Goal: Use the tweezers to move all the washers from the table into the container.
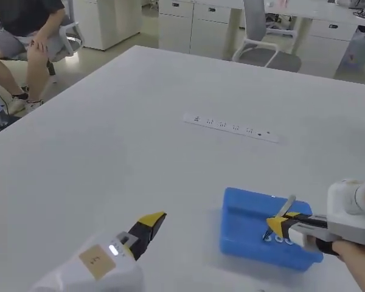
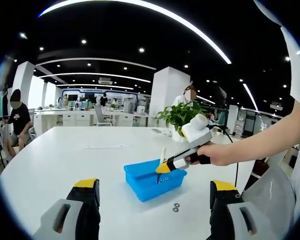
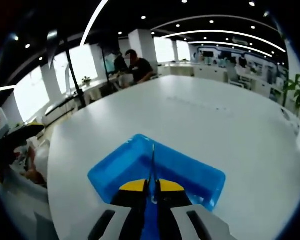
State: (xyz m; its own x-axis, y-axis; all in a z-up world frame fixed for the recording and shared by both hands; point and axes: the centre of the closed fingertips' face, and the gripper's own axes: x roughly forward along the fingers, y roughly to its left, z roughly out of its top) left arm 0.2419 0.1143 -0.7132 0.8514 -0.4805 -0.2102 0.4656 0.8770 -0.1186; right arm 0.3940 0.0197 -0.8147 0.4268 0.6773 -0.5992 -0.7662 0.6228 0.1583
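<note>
The right claw (image 1: 278,224) is held over the blue container (image 1: 243,213) and is shut tight on the tweezers (image 1: 285,210). In the right gripper view its yellow-tipped jaws are seen pressed together on the tool. The tweezers are tilted, with the tips pointing down inside the container and the blunt end sticking up above the claw. Beside the tips, a few small rings (image 1: 281,241) can be made out on the container's floor (probably washers, though too small to be sure). The right claw is gripped by a hand (image 1: 359,261) at the lower right of the head view.

The left claw (image 1: 153,219) is held low over the white worktop (image 1: 109,152), well to the left of the container. It is empty, and its two jaws are seen wide apart in the left gripper view. In that same view two washers (image 2: 176,207) are seen lying on the worktop, just beside the container's near corner and outside it.

The container sits near the worktop's front edge. A white power strip (image 1: 231,128) lies farther back, well apart from it. A person (image 1: 24,30) is seated beyond the far left corner.
</note>
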